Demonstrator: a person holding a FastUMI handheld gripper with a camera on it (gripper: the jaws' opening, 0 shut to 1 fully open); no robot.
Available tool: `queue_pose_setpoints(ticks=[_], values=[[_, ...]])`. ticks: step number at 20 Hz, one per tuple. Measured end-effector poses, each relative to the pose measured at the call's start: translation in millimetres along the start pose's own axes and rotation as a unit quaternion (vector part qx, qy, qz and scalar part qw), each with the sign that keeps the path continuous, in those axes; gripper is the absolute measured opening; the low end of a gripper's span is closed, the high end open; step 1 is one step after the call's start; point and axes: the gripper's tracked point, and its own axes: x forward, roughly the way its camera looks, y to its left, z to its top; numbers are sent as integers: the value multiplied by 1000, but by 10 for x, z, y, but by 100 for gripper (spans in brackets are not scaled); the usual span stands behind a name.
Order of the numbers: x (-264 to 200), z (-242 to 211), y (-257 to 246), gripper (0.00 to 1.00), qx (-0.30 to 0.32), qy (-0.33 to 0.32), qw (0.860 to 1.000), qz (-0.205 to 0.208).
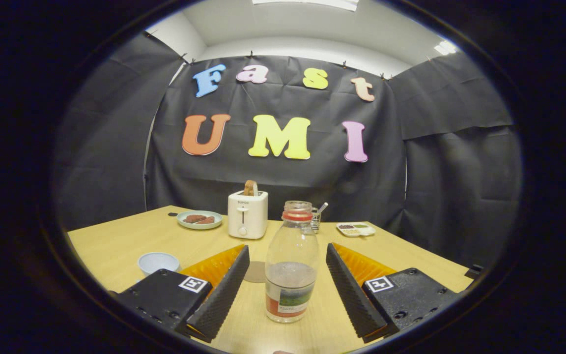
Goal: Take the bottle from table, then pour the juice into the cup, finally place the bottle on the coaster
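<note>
A clear plastic bottle [291, 265] with a red neck ring and no cap stands upright on the wooden table [116, 246]. It holds a little pale liquid above its label. My gripper [288, 287] is open, and the bottle stands between the two fingers with a gap on each side. A pale blue cup [158, 262] sits on the table to the left of the left finger. A round brown coaster [255, 272] lies flat just beyond the left finger, partly hidden by it and by the bottle.
A white toaster [247, 214] with a slice of bread in it stands at the back. Left of it is a plate [199, 219] with dark food. A glass with a spoon [316, 216] and a small white tray [355, 229] sit behind the bottle to the right.
</note>
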Motion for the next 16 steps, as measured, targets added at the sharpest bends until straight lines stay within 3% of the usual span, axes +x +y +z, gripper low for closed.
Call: queue_pose_setpoints(ticks=[7,14,16], values=[[277,-320,-56,100,-38,28,999,-16],[479,-456,-79,99,-17,47,999,-8],[475,-450,-51,89,-11,40,999,5]])
